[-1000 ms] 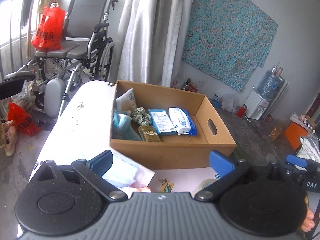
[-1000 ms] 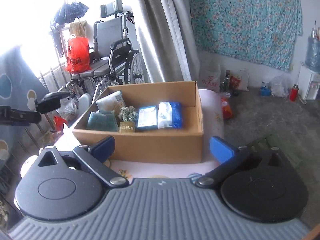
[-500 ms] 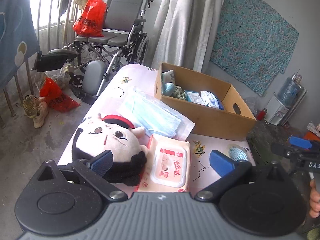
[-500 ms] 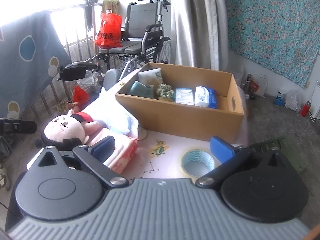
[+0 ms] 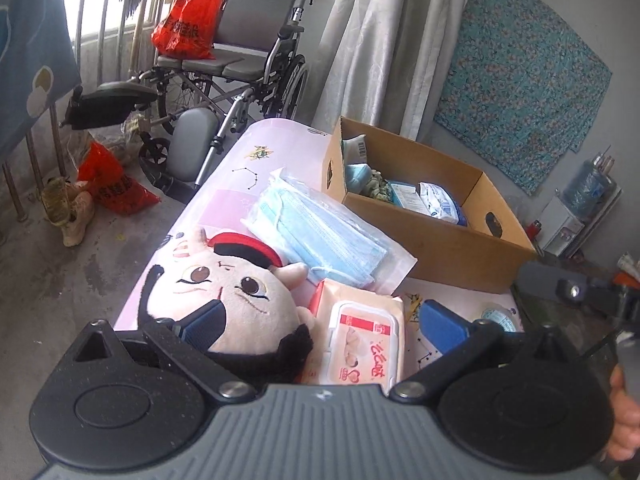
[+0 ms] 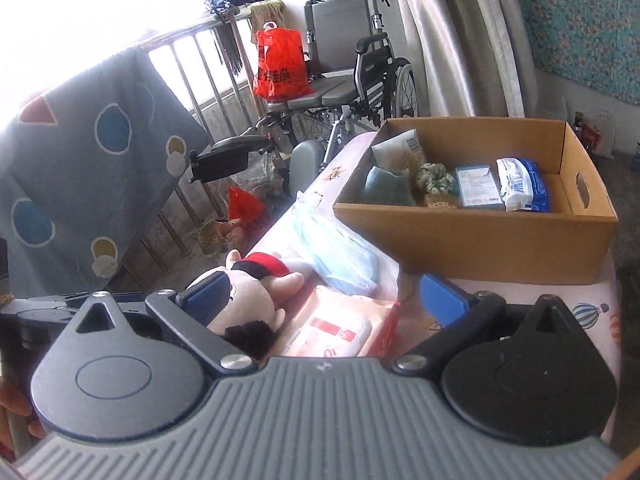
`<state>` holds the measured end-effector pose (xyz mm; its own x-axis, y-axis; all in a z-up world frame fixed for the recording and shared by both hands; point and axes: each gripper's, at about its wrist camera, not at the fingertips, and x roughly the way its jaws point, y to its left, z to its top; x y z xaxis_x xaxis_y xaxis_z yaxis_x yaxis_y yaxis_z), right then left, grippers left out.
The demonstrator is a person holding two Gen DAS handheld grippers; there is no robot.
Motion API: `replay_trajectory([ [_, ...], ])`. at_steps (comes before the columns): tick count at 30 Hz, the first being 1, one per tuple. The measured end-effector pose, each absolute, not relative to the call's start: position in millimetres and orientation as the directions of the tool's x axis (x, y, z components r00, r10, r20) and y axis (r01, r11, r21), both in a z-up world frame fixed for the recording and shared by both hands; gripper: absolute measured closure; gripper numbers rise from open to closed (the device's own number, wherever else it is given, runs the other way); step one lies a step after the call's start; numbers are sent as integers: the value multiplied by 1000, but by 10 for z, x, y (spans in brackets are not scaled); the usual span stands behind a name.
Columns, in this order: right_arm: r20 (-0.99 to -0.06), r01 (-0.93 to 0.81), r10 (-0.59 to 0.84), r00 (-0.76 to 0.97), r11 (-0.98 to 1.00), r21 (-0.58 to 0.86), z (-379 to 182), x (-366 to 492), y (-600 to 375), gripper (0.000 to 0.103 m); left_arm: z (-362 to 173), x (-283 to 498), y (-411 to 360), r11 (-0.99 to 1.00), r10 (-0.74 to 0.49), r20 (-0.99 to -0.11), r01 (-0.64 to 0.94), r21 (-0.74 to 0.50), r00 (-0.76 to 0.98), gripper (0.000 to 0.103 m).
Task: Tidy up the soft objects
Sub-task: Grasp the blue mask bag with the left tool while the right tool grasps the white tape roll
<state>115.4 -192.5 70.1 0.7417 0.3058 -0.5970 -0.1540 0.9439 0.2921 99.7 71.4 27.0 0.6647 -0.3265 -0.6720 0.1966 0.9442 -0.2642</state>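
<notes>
Left wrist view: left gripper (image 5: 320, 322) wide open, empty, over plush doll (image 5: 224, 300) & wipes pack (image 5: 362, 344); mask bag (image 5: 324, 236) just behind, touching cardboard box (image 5: 436, 240). Right wrist view: right gripper (image 6: 326, 298) also spread wide, holding nothing; doll (image 6: 244, 300), wipes (image 6: 340, 328) below; box (image 6: 472, 240) w/ soft packs beyond.

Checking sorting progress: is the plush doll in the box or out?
Out. The plush doll lies on the table, beside the cardboard box.

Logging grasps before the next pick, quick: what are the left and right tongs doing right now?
Left tongs: open, holding nothing, above the plush doll and wipes pack.
Right tongs: open, holding nothing.
</notes>
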Motion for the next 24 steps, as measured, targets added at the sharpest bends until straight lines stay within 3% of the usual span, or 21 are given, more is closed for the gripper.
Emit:
replay_trajectory([
  [5, -633, -127, 283, 720, 951, 281, 394, 1530, -1942, 3, 120, 1781, 619, 850, -491, -665, 142, -507, 562, 0],
  [11, -673, -105, 302, 675, 942, 318, 11, 1864, -2024, 19, -171, 2599, 303, 817, -507, -700, 23, -576, 503, 12],
  [16, -690, -82, 295, 661, 942, 324, -200, 2062, -2166, 25, -404, 2897, 66, 856, -438, -773, -49, -514, 458, 36],
  [24, -693, -71, 288, 661, 943, 325, -325, 2165, -2329, 26, -702, 3018, 62, 852, -390, -826, -179, -491, 408, 41],
])
